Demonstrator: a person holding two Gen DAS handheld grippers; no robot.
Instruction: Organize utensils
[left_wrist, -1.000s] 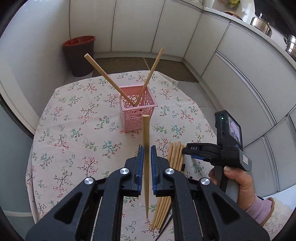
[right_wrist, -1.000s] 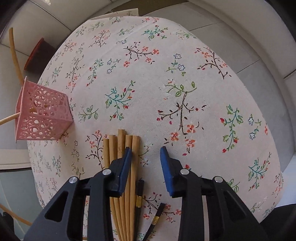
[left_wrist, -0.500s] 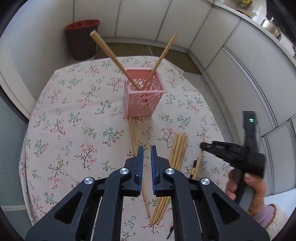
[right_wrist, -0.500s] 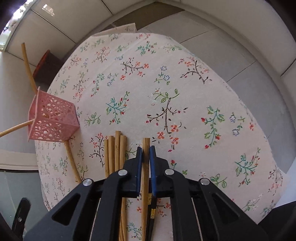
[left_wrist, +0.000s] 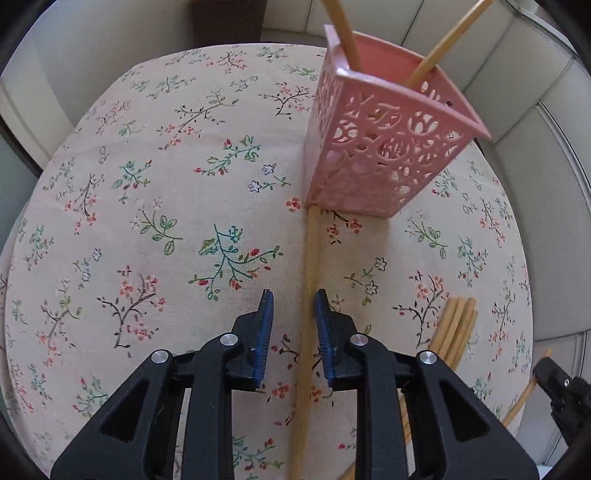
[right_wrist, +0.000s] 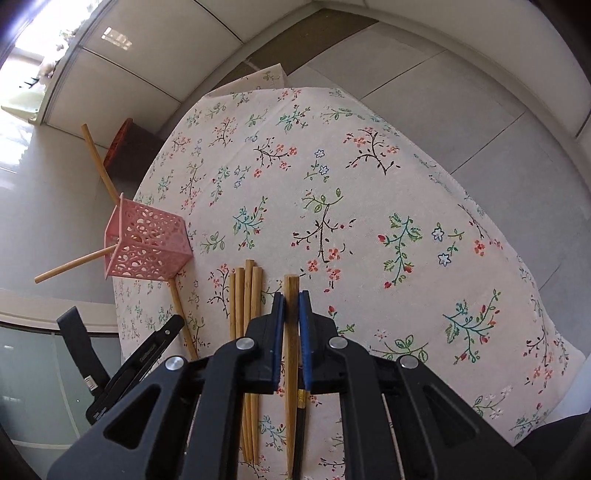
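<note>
The left claw (left_wrist: 293, 310) is opening over a long wooden chopstick (left_wrist: 309, 280) lying on the table (left_wrist: 155, 192). The right claw (right_wrist: 291, 314) squeezes another wooden chopstick (right_wrist: 291, 291).

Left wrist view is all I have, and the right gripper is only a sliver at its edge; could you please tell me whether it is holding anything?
Observer: Yes, the right gripper is shut on one wooden chopstick.
Operator: Thank you. Does anything lie close to that one?
Observer: A dark chopstick with a gold band lies right beside it on the tablecloth, under the gripper.
</note>
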